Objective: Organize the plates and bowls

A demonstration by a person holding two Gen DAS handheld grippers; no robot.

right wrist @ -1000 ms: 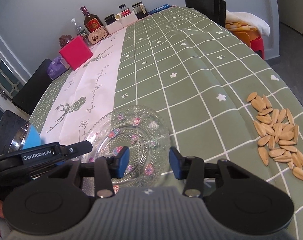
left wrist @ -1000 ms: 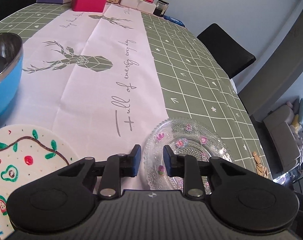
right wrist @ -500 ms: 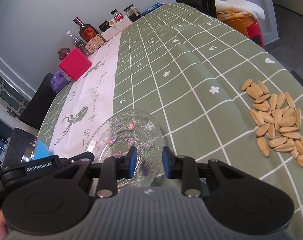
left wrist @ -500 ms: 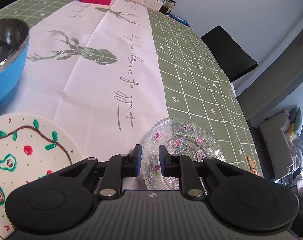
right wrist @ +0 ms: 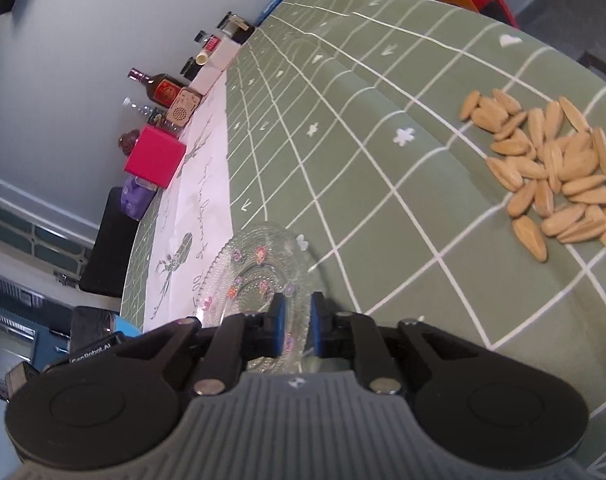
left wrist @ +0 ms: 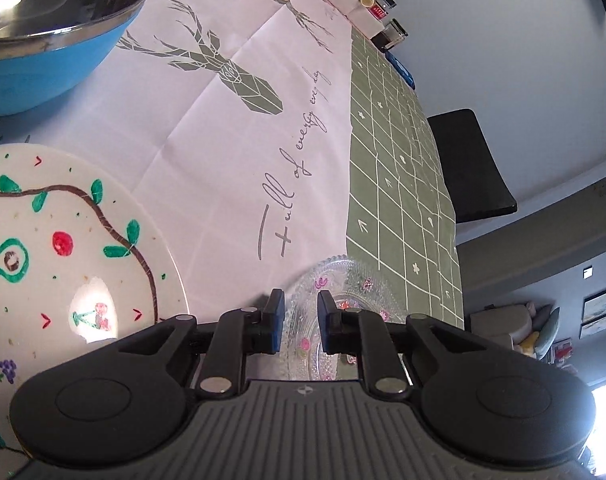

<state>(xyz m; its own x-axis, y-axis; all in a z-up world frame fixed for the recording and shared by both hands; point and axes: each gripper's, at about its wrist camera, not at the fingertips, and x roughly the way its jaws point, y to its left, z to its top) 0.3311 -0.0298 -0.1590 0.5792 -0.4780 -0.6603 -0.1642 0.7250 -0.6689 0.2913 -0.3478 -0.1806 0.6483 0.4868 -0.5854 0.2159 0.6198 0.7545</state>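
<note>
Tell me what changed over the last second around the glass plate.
Both views have rolled and closed in on the glass plate. The right claw narrowed from wide open to shut over the plate's near rim; the left claw narrowed slightly over the opposite rim. The plate, painted plate, blue bowl and seeds stayed put.

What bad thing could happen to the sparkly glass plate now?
Both the left gripper and right gripper pinch only the near rim of the glass plate, so it might slip and crack. Swinging it could also bump the painted plate beside it or scatter the seeds.
</note>
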